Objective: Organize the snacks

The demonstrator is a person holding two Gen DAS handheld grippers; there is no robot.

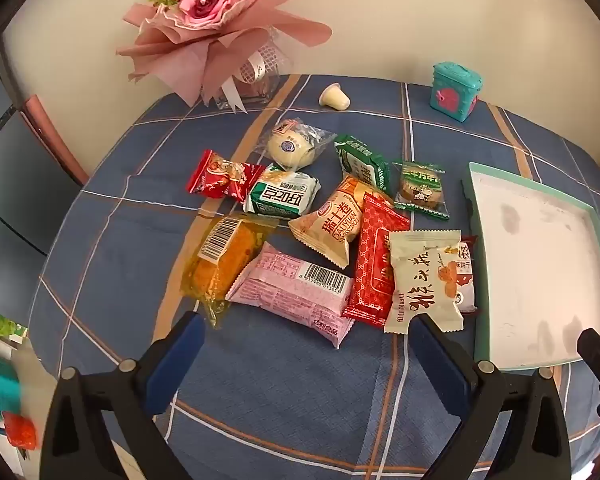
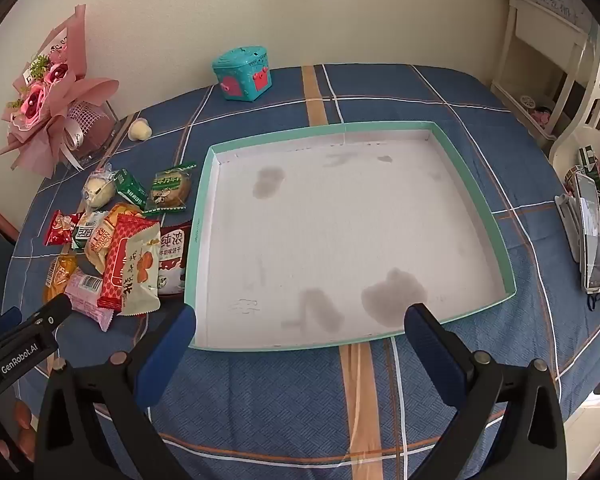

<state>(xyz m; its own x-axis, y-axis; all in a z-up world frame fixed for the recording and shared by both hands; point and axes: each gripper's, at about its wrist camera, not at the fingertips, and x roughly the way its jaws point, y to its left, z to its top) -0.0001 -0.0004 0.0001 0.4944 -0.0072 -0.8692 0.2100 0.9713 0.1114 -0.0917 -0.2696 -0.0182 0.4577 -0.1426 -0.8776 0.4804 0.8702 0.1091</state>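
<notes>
The brown-and-white biscuit packet (image 1: 466, 276) lies mostly hidden under the cream snack packet (image 1: 424, 276). The bouquet (image 1: 216, 12) is cut off by the top edge. Clutter at the left wrist view's lower left (image 1: 4, 364) is too cropped to identify.

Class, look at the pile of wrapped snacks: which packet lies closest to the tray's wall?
The brown-and-white biscuit packet: it lies right beside the tray, partly under the cream packet; the others lie farther left.

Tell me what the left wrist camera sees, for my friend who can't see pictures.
A pile of wrapped snacks lies on a blue plaid tablecloth, with an empty mint-rimmed white tray beside it. The open left tongs hover over the nearest packets, holding nothing. A pink bouquet stands behind.
</notes>
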